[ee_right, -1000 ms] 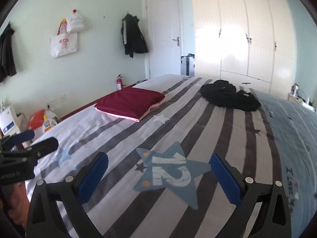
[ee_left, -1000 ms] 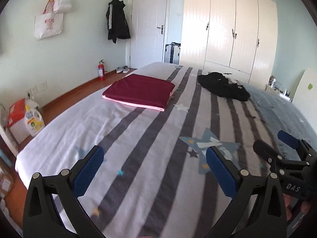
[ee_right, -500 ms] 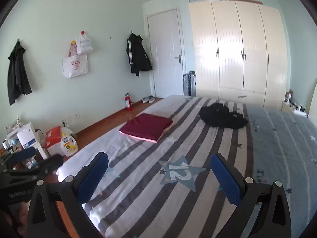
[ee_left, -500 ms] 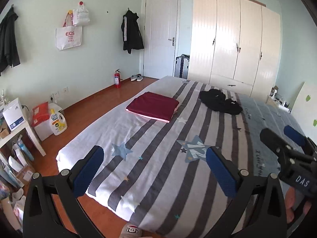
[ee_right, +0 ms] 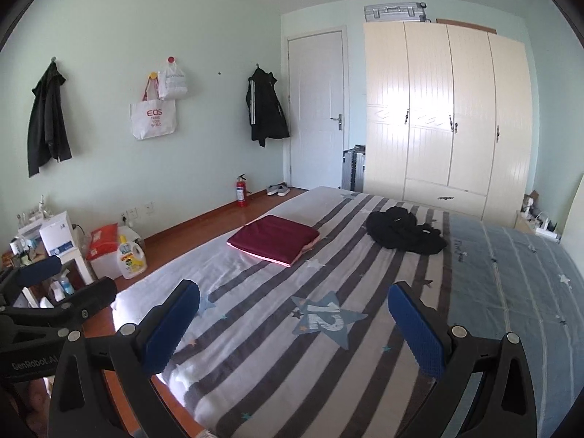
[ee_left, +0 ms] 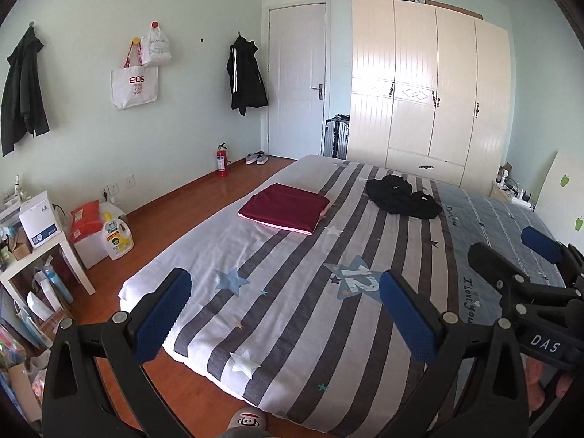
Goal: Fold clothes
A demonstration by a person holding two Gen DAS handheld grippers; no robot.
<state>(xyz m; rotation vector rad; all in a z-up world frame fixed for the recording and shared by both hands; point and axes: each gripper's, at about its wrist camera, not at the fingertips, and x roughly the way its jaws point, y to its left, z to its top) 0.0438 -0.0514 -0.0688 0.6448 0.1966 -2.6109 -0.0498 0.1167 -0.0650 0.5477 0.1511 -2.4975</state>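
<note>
Both tongs, left gripper (ee_left: pixel 284 314) and right gripper (ee_right: pixel 294 326), are held released above the striped bed's (ee_left: pixel 292 357) near edge; folded maroon garment (ee_left: pixel 284 207) is parked toward its left edge, crumpled black garment (ee_left: pixel 403 199) awaits folding.

Striped bed (ee_left: pixel 292 314), cream wardrobe (ee_left: pixel 430 91), white door (ee_left: pixel 297 73), red fire extinguisher (ee_left: pixel 221 160), detergent bottle (ee_left: pixel 117 238), tote bag (ee_left: pixel 134 85)

- bed cover (ee_left: pixel 299 314): white with grey stripes, pale stars, a blue star bearing "12"; its far side is blue-grey
- folded cloth (ee_left: pixel 284 207): maroon with a pink edge
- crumpled garment (ee_left: pixel 401 200): black
- wardrobe (ee_right: pixel 445 116): cream
- floor (ee_left: pixel 175 211): reddish-brown
- fire extinguisher (ee_left: pixel 221 160): red
</note>
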